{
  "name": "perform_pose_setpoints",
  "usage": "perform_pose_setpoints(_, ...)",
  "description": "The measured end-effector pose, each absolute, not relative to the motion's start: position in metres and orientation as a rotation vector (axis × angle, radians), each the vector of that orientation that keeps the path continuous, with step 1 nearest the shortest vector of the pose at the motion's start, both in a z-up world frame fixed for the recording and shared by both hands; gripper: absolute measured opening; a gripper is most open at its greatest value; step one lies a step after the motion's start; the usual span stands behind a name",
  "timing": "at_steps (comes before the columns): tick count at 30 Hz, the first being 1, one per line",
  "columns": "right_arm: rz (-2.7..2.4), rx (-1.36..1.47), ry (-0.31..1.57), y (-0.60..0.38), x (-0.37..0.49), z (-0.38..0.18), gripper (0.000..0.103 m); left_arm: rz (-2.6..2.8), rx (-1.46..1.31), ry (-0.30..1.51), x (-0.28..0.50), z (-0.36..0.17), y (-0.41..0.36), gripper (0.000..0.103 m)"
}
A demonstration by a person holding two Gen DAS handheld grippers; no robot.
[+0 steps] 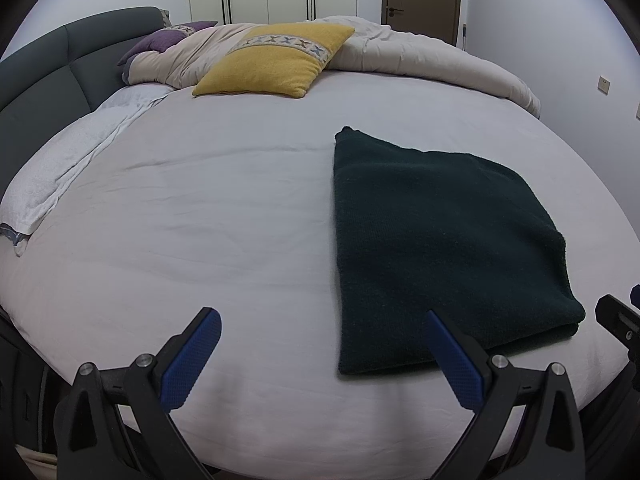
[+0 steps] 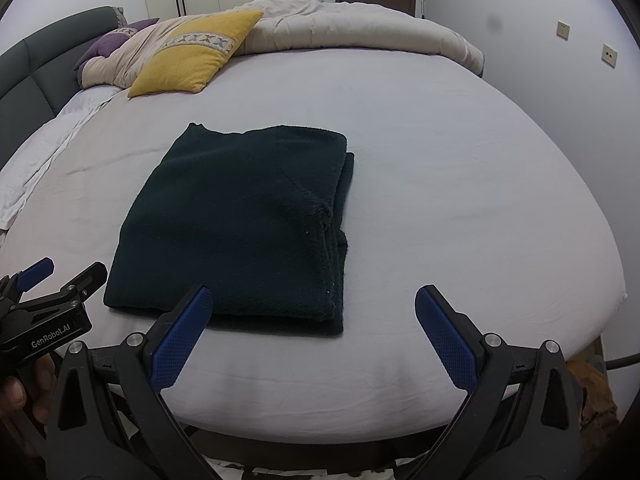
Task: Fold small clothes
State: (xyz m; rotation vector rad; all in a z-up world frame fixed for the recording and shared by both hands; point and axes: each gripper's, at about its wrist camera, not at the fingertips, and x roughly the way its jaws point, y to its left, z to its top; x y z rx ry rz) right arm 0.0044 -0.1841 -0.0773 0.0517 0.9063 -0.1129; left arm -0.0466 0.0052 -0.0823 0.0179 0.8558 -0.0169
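A dark green knitted garment [image 1: 436, 240] lies folded into a flat rectangle on the pale sheet of the bed [image 1: 208, 208]. In the right wrist view the same garment [image 2: 240, 220] shows stacked layers along its right edge. My left gripper [image 1: 324, 316] is open near the bed's front edge, its right finger over the garment's front left corner, with nothing held. My right gripper [image 2: 314, 292] is open too, just in front of the garment's near edge, and empty. The left gripper [image 2: 44, 276] also shows at the left edge of the right wrist view, held by a hand [image 2: 24, 384].
A yellow cushion [image 1: 276, 60], a purple cushion [image 1: 168, 40] and a bunched beige duvet [image 1: 420, 52] lie at the far side of the bed. A dark padded headboard [image 1: 44, 76] runs along the left. A white towel [image 1: 68, 164] lies by it.
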Motion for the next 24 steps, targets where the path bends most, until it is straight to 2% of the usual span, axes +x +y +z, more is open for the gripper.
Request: perform_pose_setpoints(24,-0.108,0.052,0.908,-0.1806,0.0039,-0.0794,0.103,-0.017,0.016,0.857,-0.0489,-0.0814,0.0031,0.103)
